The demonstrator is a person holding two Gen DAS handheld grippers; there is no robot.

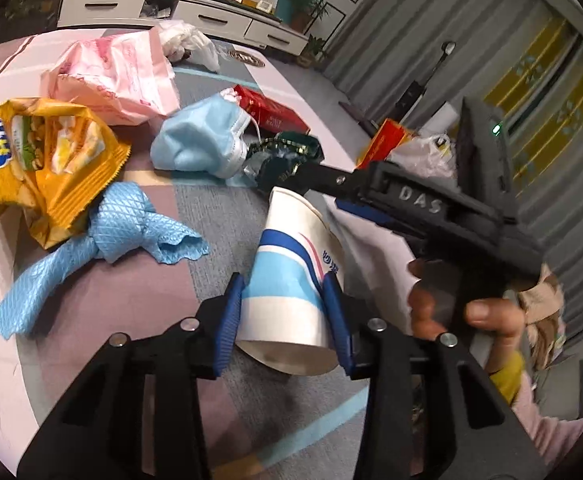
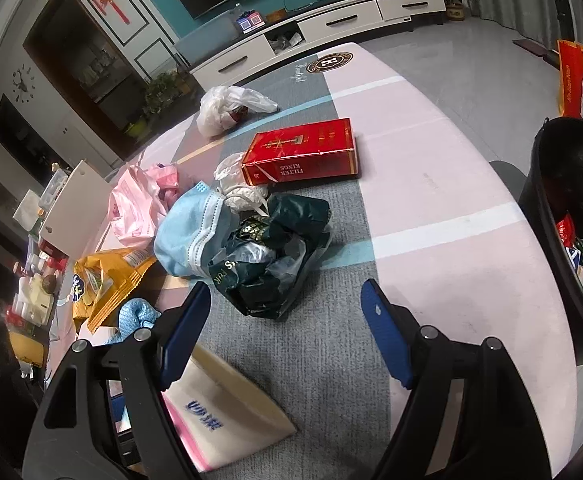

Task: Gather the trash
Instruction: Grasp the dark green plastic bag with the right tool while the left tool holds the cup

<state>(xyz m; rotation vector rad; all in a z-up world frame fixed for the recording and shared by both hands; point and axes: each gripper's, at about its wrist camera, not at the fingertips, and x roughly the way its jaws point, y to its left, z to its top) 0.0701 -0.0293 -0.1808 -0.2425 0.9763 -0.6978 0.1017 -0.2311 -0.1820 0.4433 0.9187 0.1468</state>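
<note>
My left gripper is shut on a white and blue paper cup, squeezing its sides; the cup also shows in the right wrist view. My right gripper is open and empty, just short of a crumpled dark green wrapper, which also shows in the left wrist view. On the table lie a blue face mask, a red cigarette box, a yellow snack bag, a pink bag, a blue cloth and a white plastic bag.
A black trash bin with wrappers inside stands at the table's right edge. The table has a pink and grey cover. A white TV cabinet stands beyond it. A red box and a bag sit on the floor.
</note>
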